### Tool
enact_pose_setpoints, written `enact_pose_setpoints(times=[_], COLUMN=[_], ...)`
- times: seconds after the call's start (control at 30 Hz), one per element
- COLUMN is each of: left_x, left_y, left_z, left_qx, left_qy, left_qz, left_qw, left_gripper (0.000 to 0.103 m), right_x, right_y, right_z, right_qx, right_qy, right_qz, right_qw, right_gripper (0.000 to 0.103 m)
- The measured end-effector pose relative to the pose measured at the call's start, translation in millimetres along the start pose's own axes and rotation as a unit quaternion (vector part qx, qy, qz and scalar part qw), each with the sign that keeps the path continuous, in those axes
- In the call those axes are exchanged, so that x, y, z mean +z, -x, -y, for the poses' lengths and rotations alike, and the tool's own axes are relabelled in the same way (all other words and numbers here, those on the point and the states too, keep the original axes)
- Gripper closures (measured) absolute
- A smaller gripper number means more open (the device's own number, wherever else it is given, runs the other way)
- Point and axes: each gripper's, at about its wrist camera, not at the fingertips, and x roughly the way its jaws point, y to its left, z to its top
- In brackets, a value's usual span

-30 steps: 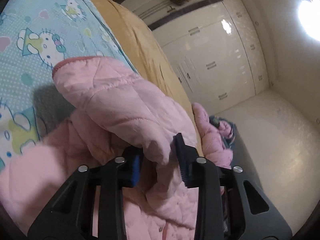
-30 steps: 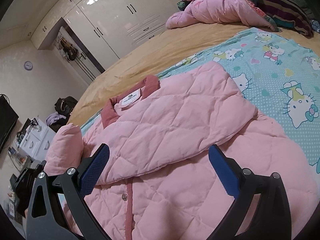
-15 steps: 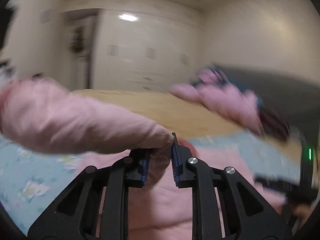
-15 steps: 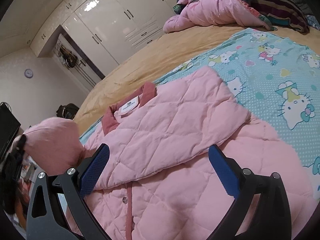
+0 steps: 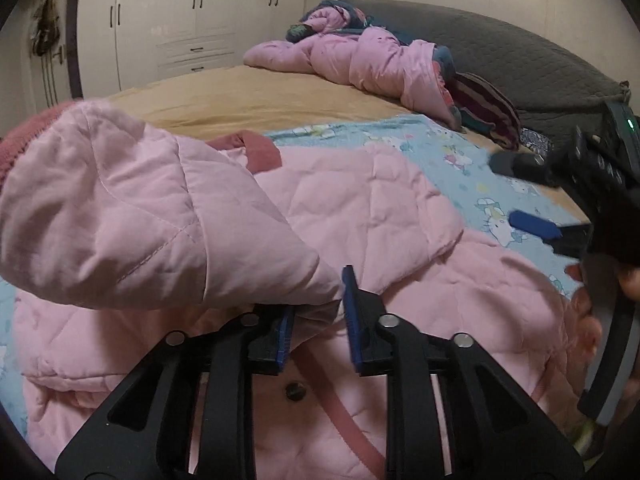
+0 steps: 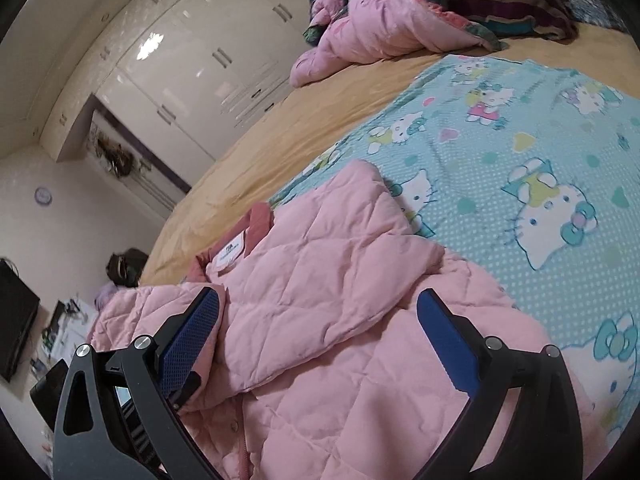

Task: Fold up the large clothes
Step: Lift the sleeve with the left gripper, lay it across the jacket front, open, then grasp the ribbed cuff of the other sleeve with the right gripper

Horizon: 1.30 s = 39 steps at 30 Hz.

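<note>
Bedding fills both views: a tan sheet (image 6: 256, 148) over the bed, and on it a turquoise cartoon-cat blanket (image 6: 532, 152). On that blanket lies the pink quilted jacket (image 6: 328, 320), puffy and diamond-stitched, with a darker rose collar (image 6: 262, 216), a white neck label and snap buttons along the front; one side is already folded across its body. At the far end of the bed, by the dark headboard (image 5: 500, 52), sit a heaped pink coat (image 5: 360, 60) and a striped cushion (image 5: 486, 114). Glossy white wardrobes (image 5: 176, 20) line the wall. The left gripper (image 5: 318, 314) holds the jacket's sleeve (image 5: 132, 216) lifted over the front; its jaws stand narrow and are opening, with sleeve fabric between the blue ribbed pads. The right gripper (image 6: 320, 334) hovers over the jacket with jaws wide apart, gripping nothing.
</note>
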Motion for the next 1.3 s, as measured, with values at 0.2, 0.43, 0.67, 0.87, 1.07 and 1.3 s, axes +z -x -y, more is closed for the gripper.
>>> enact_pose_setpoints(times=[0.2, 0.43, 0.67, 0.87, 1.07, 1.3], left_x=[-2.0, -2.2, -4.1, -2.6, -1.9, 6.9], left_y=[-1.9, -3.6, -8.4, -7.8, -5.2, 17.5], left_z=[1.5, -0.3, 0.1, 0.0, 0.1, 8.0], left_qx=[-0.004, -0.007, -0.009, -0.008, -0.004, 0.007], left_qy=[-0.001, 0.003, 0.002, -0.003, -0.003, -0.019], left_qz=[-0.001, -0.006, -0.015, -0.017, -0.018, 0.010], left_qw=[1.0000, 0.9999, 0.9998, 0.9998, 0.9998, 0.9997], left_gripper=[0.077, 0.077, 0.077, 0.077, 0.074, 0.034], right_x=[49.4, 16.3, -7.2, 2.9, 12.5, 65.3], right_y=[-28.4, -91.8, -144.0, -156.3, -142.7, -105.3], right_z=[-96.3, -263.9, -296.3, -281.6, -265.7, -203.8], right_qx=[0.192, 0.110, 0.001, -0.020, 0.015, 0.047], right_qy=[0.034, 0.269, 0.303, 0.306, 0.334, 0.277], right_qz=[-0.132, -0.288, -0.339, -0.357, -0.338, -0.266], right_qw=[0.972, 0.912, 0.890, 0.883, 0.880, 0.922], right_gripper=[0.004, 0.004, 0.004, 0.012, 0.072, 0.087])
